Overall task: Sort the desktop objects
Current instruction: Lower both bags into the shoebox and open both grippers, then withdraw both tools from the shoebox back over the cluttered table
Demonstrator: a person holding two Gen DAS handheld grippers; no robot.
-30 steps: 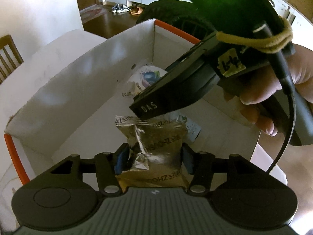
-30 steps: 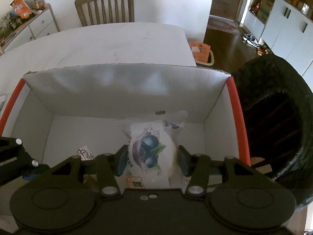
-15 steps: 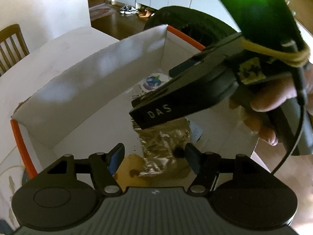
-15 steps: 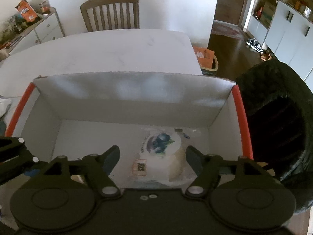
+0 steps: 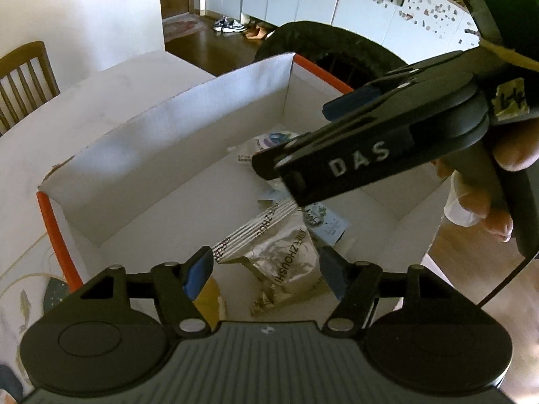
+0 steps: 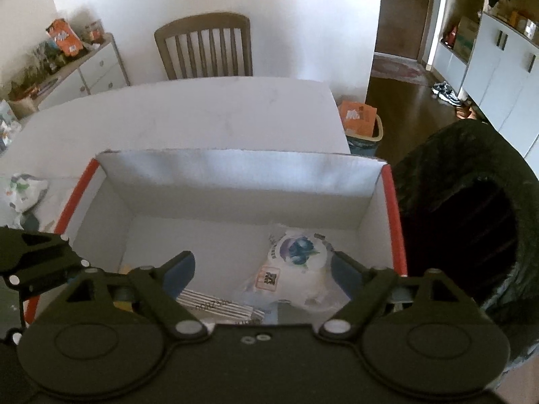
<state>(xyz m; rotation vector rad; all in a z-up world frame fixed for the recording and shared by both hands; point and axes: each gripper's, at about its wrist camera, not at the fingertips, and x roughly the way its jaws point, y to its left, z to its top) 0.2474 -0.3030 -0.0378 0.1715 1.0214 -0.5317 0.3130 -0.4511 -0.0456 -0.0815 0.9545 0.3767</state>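
Observation:
A white cardboard box with orange edges holds the sorted packets. A gold foil snack packet lies on the box floor below my left gripper, which is open and empty above it. A white packet with a blueberry picture lies at the box's right side, below my right gripper, which is open and empty. The right gripper also shows in the left wrist view, above the box. The box also shows in the right wrist view. A striped packet edge shows near the box's front.
The box stands on a white table. A black round chair is right of the box. A wooden chair stands at the table's far side. A crumpled wrapper lies left of the box.
Both grippers opened and let go of their packets, which now lie in the box. Both grippers have risen and drawn back from the box floor.

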